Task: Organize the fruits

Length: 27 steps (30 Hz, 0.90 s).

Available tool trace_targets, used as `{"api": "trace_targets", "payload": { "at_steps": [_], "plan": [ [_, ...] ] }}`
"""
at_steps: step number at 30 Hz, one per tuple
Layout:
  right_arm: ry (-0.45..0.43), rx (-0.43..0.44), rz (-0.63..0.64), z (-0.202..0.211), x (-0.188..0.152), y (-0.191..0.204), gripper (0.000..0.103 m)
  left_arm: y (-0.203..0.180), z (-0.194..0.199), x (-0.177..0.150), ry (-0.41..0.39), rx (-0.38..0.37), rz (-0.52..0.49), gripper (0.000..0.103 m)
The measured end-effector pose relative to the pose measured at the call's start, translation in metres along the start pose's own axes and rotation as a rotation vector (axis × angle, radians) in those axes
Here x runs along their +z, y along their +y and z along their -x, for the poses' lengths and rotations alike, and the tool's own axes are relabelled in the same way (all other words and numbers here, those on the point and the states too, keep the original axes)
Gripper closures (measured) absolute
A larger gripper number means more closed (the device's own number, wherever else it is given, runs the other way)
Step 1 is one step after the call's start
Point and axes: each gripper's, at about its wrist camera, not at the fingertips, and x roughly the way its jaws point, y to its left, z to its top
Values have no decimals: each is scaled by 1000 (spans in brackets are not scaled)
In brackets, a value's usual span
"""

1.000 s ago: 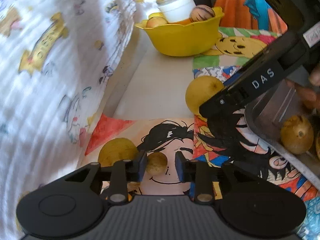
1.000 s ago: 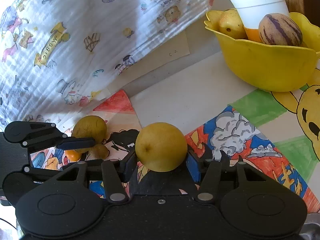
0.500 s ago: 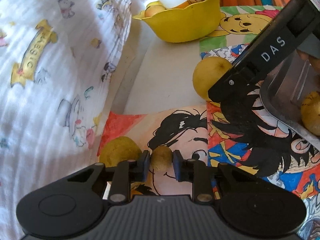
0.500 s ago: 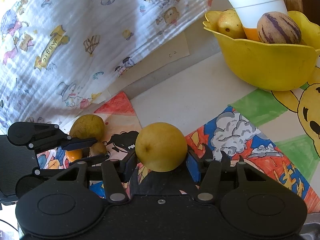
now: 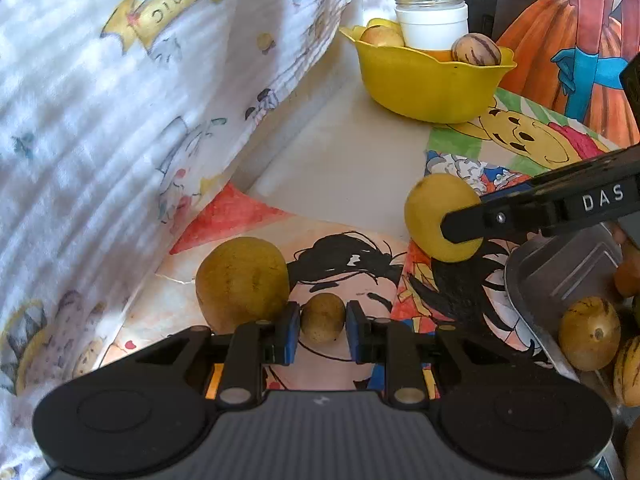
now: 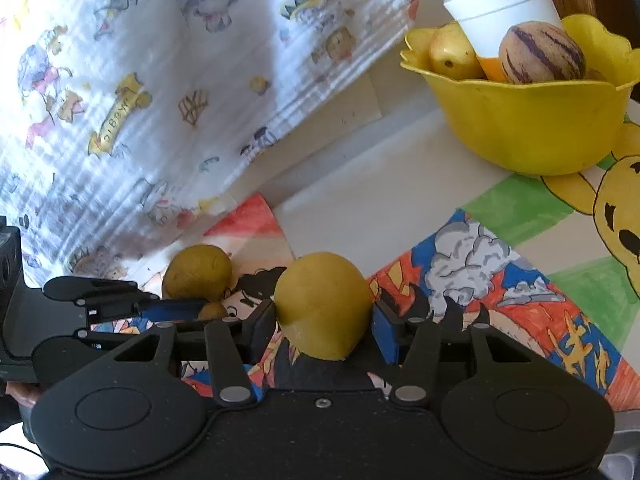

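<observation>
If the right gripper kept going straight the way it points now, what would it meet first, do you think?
Probably the bare tabletop ahead of the yellow fruit it holds; the yellow bowl stands off to the right, though depth is unclear.

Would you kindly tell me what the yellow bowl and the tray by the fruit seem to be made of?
Yellow bowl: likely plastic; uniform colour, soft sheen, moulded wavy rim. Tray: apparently metal; grey, dull reflective, pressed ridges and rolled edge.
</observation>
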Motion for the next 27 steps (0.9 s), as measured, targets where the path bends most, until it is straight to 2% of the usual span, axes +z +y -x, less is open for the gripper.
{"api": "trace_targets", "payload": {
  "at_steps": [10,19,27],
  "plan": [
    [-9,-38,56,-13,11,10,47,1,2,-1,-3,-8,40,77],
    [39,-14,76,-36,14,21,46,0,1,-1,-8,-1,26,77],
    [28,32,26,-35,12,14,48,0,2,-2,-4,-3,42,77]
  ]
}}
